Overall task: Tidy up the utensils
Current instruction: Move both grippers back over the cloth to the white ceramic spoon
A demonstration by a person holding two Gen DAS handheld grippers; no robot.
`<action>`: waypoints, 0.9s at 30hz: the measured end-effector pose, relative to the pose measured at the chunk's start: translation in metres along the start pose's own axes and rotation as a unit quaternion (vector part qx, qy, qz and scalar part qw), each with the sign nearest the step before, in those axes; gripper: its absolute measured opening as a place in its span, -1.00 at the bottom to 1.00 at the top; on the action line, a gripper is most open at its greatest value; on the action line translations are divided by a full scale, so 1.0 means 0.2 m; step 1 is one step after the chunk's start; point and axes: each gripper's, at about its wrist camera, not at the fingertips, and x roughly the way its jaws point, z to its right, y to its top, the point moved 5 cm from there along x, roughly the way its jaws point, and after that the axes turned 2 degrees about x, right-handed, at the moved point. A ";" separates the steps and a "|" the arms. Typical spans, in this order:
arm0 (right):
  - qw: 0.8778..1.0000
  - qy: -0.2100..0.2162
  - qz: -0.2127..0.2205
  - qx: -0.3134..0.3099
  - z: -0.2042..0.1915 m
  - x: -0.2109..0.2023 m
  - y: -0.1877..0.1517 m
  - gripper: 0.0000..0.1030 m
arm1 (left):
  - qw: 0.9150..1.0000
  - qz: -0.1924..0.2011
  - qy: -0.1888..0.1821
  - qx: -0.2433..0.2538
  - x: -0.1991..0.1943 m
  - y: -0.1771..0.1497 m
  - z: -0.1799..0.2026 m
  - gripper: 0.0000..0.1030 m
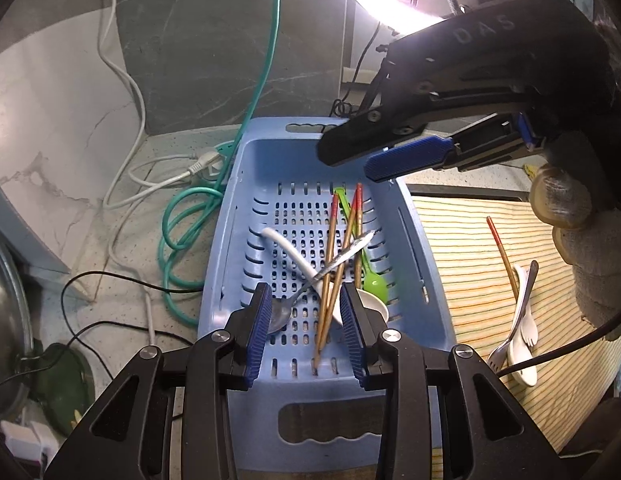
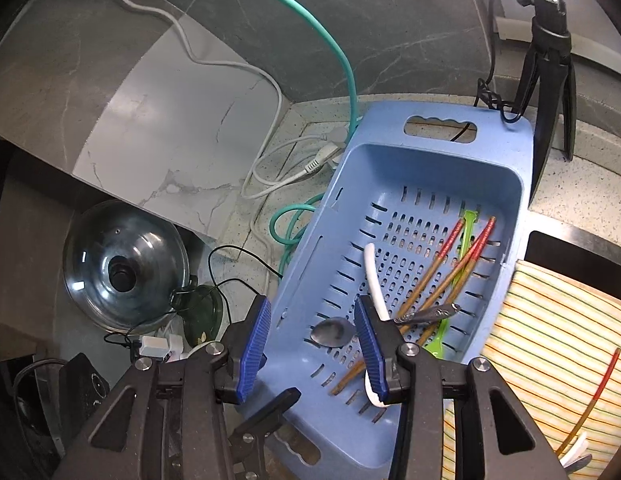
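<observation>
both tools are hanging over the blue basket [image 1: 230, 248] rn. left tool [image 1: 306, 332] is sitting w/ its jaws apart, nothing clamped, just hovering above the near end of the pile. right tool [image 1: 362, 156] is reaching in from the far right side, jaws also parted and empty afaict.

inside the basket: metal spoon [image 1: 282, 312], white spoon [image 1: 294, 256], a few red-tipped chopsticks [image 1: 330, 264] and a green spoon [image 1: 374, 280], all lying crossed over each other, so sorted-ish but messy.

whats left imo: further out on the striped mat [image 1: 470, 280] right of the basket theres one more chopstick [image 1: 502, 252] plus a white spoon and fork bunch [image 1: 522, 320] waiting. so id guess more than half is done, maybe 3 or 4 pcs to go.

beyond that on the bench, a teal hose [image 1: 182, 216] and white cable [image 1: 158, 184] are lying left of the basket, not part of the job.
</observation>
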 end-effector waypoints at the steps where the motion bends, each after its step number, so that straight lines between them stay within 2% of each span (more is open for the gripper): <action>1: 1.000 0.002 0.001 0.000 0.01 -0.02 -0.01 -0.22 | 1.000 0.001 0.000 0.000 -0.02 0.00 0.01 -0.35; 10: 1.000 -0.006 0.019 -0.007 0.15 -0.27 -0.08 -0.22 | 1.000 0.014 0.000 0.003 -0.12 -0.01 0.15 -0.35; 27: 0.997 -0.025 0.066 -0.028 0.53 -0.78 -0.33 -0.22 | 1.000 0.016 -0.020 0.015 -0.22 -0.11 0.57 -0.35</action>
